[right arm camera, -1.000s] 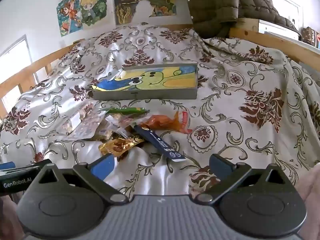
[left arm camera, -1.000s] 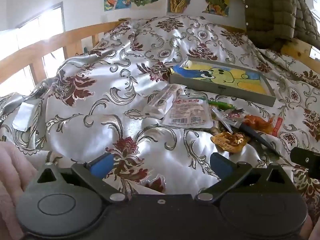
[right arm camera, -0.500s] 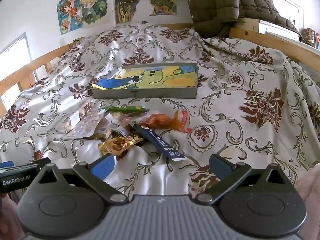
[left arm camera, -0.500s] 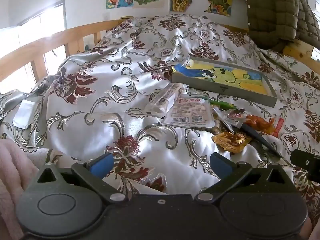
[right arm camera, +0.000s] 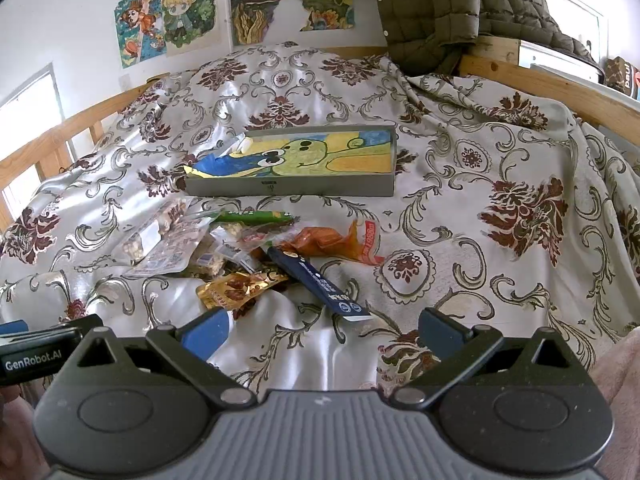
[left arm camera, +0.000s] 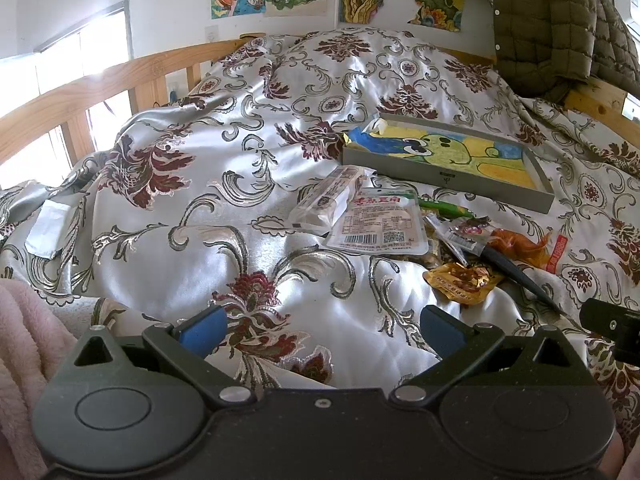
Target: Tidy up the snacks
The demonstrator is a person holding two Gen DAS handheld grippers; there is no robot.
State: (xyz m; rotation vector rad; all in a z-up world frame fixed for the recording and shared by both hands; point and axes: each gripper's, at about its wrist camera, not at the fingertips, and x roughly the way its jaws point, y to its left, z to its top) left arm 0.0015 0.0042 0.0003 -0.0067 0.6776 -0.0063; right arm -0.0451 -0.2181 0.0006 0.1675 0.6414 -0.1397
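A pile of snack packets lies on the patterned bedspread in front of a shallow grey tray (left arm camera: pixel 436 176) (right arm camera: pixel 288 190) with a cartoon picture inside. In the pile are a white labelled pouch (left arm camera: pixel 380 222), a clear packet (left arm camera: pixel 328 200), a gold packet (left arm camera: pixel 460 282) (right arm camera: pixel 240 288), an orange packet (left arm camera: pixel 520 244) (right arm camera: pixel 332 240), a dark blue stick (right arm camera: pixel 318 280) and a green stick (right arm camera: pixel 256 217). My left gripper (left arm camera: pixel 322 330) is open and empty, short of the pile. My right gripper (right arm camera: pixel 322 330) is open and empty just before the blue stick.
Wooden bed rails (left arm camera: pixel 100 88) (right arm camera: pixel 552 88) run along both sides. An olive quilted jacket (left arm camera: pixel 560 28) hangs at the back right. Posters (right arm camera: pixel 172 16) are on the wall. Pink fleece (left arm camera: pixel 20 360) lies at the near left. A small white packet (left arm camera: pixel 50 224) rests far left.
Both views have shifted only slightly; the snacks and tray have not moved and both grippers stay open.
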